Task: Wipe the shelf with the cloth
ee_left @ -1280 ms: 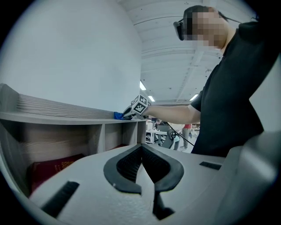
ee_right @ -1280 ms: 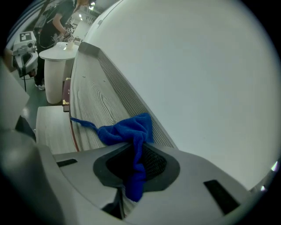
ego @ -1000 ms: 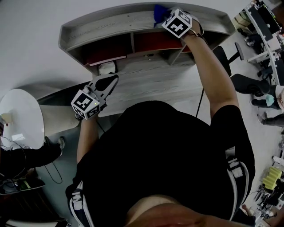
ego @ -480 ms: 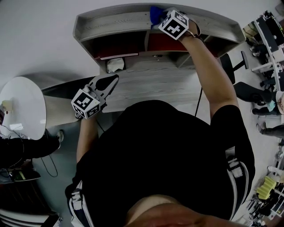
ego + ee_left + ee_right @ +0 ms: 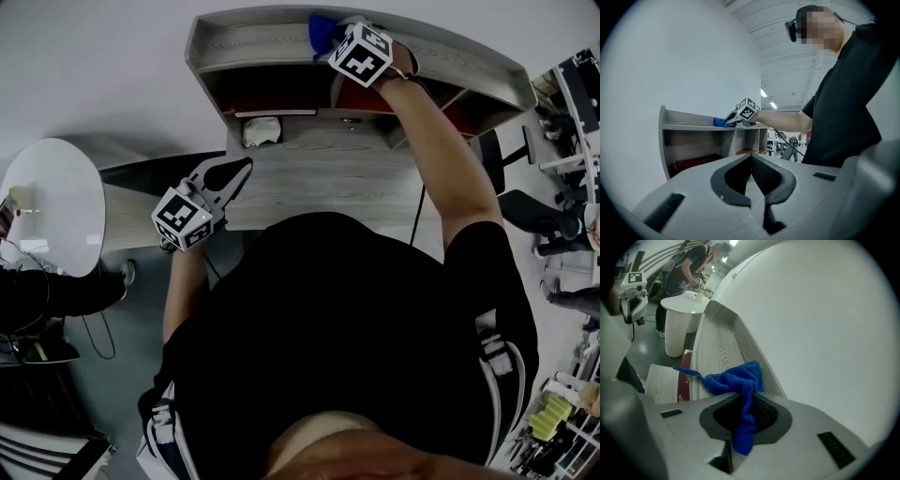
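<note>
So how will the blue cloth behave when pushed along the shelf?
Probably floppy: the cloth droops in folds from the right gripper. Likely light, since it looks thin and fluffy. It may bunch rather than slide on the shelf.

Place: a lab or open workroom with office furniture.
Desk: a grey wood-grain desk stands against a bare white wall, just ahead of the left fingers. Its shelf lies under the right fingers.
Round table: a white pedestal table stands left of the left fingers, with a person at it.
Chairs: dark office chairs stand well right of the right fingers.
Benches: cluttered benches stand beyond the chairs.
Ceiling: high, with strip lights above the left fingers.
</note>
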Demonstrator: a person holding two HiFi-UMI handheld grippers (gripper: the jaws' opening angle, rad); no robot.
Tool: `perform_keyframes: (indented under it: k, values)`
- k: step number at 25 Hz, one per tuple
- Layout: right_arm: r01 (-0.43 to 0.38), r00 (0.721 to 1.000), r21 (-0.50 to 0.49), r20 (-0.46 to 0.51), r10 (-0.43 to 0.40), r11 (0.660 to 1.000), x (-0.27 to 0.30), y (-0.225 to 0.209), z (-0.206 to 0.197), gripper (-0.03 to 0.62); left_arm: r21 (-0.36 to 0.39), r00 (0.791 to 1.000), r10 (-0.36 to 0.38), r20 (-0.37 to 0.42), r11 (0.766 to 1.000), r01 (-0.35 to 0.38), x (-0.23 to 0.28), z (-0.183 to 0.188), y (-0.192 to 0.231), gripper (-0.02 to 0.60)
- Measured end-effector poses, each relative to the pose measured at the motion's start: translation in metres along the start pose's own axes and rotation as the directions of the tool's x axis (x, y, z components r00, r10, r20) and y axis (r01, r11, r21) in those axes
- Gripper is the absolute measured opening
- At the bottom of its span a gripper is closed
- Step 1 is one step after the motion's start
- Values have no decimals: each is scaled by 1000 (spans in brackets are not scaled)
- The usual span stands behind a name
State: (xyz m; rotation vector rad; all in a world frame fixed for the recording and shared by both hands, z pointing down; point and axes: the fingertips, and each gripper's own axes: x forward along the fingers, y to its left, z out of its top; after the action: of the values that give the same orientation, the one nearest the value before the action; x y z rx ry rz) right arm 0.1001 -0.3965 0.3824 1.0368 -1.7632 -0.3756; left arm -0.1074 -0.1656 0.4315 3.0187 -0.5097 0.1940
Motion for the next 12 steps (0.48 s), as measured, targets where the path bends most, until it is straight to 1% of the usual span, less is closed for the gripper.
perform_keyframes:
  k: [5,12]
  values:
    - [-13,999,-25,36,14,1000,10,12,34,54,-8,1000,30,-4,1000,-30,-21,-5,4,17]
    - [-42,996,-66,76,47,997,26,32,77,54,-23,996,91,-4,996,-91,-52,-15,14,17]
